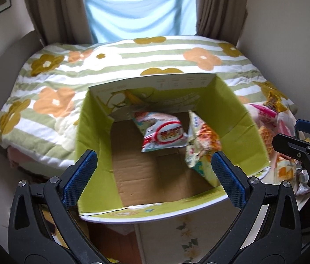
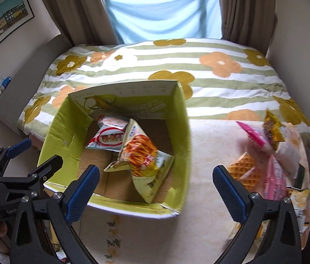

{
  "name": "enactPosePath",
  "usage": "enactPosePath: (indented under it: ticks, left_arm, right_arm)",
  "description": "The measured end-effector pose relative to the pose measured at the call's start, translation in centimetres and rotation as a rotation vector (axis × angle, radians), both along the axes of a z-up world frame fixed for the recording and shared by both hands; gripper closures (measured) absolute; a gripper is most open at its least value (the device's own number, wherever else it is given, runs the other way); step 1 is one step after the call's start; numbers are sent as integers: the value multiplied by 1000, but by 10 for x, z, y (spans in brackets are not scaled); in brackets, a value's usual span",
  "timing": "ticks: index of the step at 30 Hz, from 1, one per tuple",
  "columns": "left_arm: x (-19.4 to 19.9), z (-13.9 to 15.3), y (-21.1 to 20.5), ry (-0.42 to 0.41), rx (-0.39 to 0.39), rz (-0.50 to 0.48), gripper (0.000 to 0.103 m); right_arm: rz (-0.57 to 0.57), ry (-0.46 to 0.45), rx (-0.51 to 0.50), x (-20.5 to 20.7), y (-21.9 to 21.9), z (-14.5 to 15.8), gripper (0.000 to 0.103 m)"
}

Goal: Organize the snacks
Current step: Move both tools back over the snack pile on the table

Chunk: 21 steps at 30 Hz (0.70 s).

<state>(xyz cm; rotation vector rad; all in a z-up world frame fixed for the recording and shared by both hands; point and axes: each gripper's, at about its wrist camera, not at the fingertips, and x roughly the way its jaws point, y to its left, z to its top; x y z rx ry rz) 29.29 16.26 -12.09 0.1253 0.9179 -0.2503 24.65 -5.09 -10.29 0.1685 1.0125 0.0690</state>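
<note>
- Snacks sit in two places: two packets inside the green-lined cardboard box, and a loose pile on the bench to the box's right.
- Inside the box, a white packet with a red oval label leans toward the far wall; an orange-and-yellow packet stands tilted beside it, touching it. Print on both is too blurred to read.
- Left tongs hover wide apart over the box's near edge, gripping nothing; the right blue pad covers the lower corner of the orange-and-yellow packet in that view.
- Right tongs are likewise wide apart with nothing between them, above the box's right wall and the bare bench.
- The pile holds a pink packet, a dark yellow packet and a waffle-pattern packet; motion blur smears them, and the frame edge cuts off the rest.
- The bench's near side is hidden behind the tongs' black arms.
- Beyond the box lies a bed with a flowered, striped blanket, brown curtains behind it.
</note>
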Motion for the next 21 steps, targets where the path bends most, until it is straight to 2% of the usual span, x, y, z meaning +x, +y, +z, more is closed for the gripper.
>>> enactPosePath:
  ticks: [3, 11, 18, 21]
  left_arm:
    - [-6, 5, -21, -17, -5, -29, 0]
    - [-27, 17, -96, -28, -25, -114, 0]
    - [-47, 17, -183, 9, -86, -178, 0]
    - [-52, 12, -221, 23, -88, -214, 0]
  right_arm:
    - [-61, 3, -41, -12, -20, 5, 1]
    - [-185, -33, -73, -53, -97, 15, 1]
    - [-232, -8, -75, -90, -171, 7, 1]
    - [-254, 1, -71, -101, -201, 0, 1]
